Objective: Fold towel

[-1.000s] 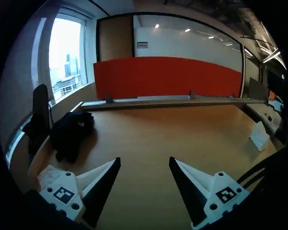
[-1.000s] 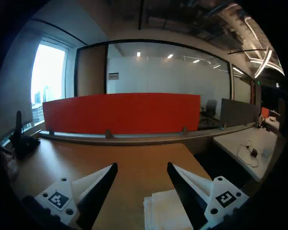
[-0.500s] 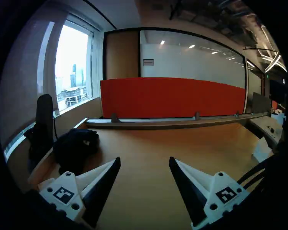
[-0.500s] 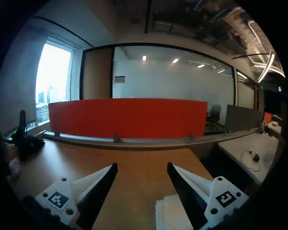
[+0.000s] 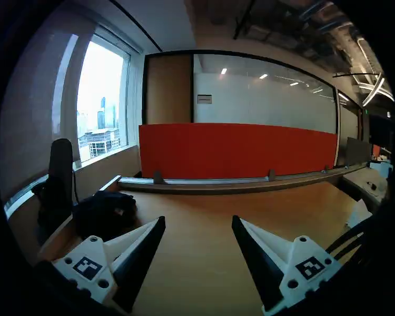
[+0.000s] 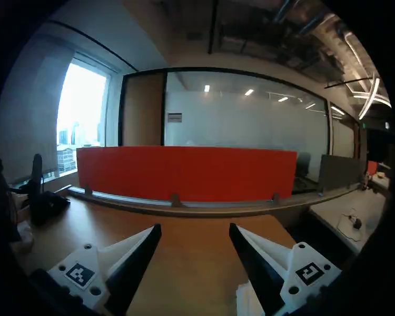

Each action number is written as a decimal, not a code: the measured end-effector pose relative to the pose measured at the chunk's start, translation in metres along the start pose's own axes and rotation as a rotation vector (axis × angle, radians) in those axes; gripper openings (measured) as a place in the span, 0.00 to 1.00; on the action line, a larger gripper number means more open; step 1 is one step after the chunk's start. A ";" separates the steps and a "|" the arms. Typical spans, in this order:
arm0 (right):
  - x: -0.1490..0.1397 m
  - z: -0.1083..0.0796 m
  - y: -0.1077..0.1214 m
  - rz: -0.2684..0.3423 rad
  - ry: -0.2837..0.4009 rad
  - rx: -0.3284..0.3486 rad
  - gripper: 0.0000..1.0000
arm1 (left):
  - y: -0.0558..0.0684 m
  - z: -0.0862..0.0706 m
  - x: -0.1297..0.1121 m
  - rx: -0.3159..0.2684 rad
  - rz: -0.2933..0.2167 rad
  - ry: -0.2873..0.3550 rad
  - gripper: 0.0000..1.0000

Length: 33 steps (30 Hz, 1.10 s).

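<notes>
Over the last second both views have tipped upward: the red divider (image 6: 187,174) now sits lower in each view, more ceiling shows, and the towel (image 6: 246,299) has slid from a broad white patch between the right gripper's (image 6: 195,226) fingers to a thin sliver at about 5 o'clock, hard against the inner side of its right finger. The right gripper's tongs stand wide apart over the bare desk (image 6: 195,274) and grip nothing. The left gripper (image 5: 197,221) is the same, tongs apart and empty, with a dark bag (image 5: 105,210) on the desk at 8 o'clock. A white shape (image 5: 359,211) at the desk's edge near 4 o'clock in the left gripper view may be that same towel, but I cannot tell. My reading is that the grippers are rising or pitching away from the cloth rather than closing on it, so no fold is in hand. Whether the folding is finished or not yet begun cannot be settled from this. The towel lies flat on the desk, low and just right of the right gripper. The little edge that shows runs roughly up the view, toward 12 o'clock. Too little shows to judge its long axis or which way it points.
</notes>
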State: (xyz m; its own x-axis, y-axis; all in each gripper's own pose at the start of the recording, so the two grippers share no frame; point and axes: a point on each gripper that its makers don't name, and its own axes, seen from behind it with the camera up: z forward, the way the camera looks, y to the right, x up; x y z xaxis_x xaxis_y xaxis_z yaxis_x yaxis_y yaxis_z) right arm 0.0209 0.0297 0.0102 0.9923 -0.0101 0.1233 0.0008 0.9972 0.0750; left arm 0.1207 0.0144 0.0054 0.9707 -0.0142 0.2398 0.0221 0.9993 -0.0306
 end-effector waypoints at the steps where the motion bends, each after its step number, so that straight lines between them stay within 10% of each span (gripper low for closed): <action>1: 0.001 0.001 -0.004 -0.001 0.003 0.002 1.00 | 0.000 0.000 0.001 0.000 -0.003 0.003 0.93; 15: 0.013 0.007 -0.066 0.007 0.029 0.040 1.00 | -0.006 -0.001 0.017 0.008 -0.023 0.049 0.94; 33: 0.024 0.000 -0.062 0.025 0.050 -0.007 1.00 | -0.001 -0.007 0.032 -0.001 -0.001 0.109 0.94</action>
State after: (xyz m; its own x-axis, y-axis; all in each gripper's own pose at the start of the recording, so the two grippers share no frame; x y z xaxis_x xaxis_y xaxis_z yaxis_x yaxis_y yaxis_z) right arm 0.0442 -0.0322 0.0088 0.9970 0.0189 0.0755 -0.0239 0.9975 0.0659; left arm 0.1533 0.0128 0.0068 0.9910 -0.0194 0.1325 0.0238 0.9992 -0.0315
